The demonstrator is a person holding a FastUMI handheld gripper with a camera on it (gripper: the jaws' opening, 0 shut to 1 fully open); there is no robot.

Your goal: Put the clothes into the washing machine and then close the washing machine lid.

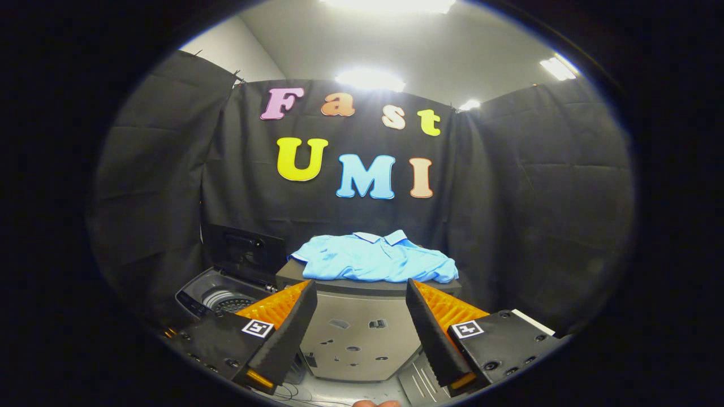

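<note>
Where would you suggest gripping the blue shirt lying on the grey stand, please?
I would pinch the bunched front hem of the blue shirt, coming from the gripper's side. There the cloth folds up and droops over the edge of the grey stand, giving something to bite. The gripper is open, short of the shirt.

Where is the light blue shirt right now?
The light blue polo shirt lies on a grey box, beyond the open gripper, right of the open washing machine.
</note>
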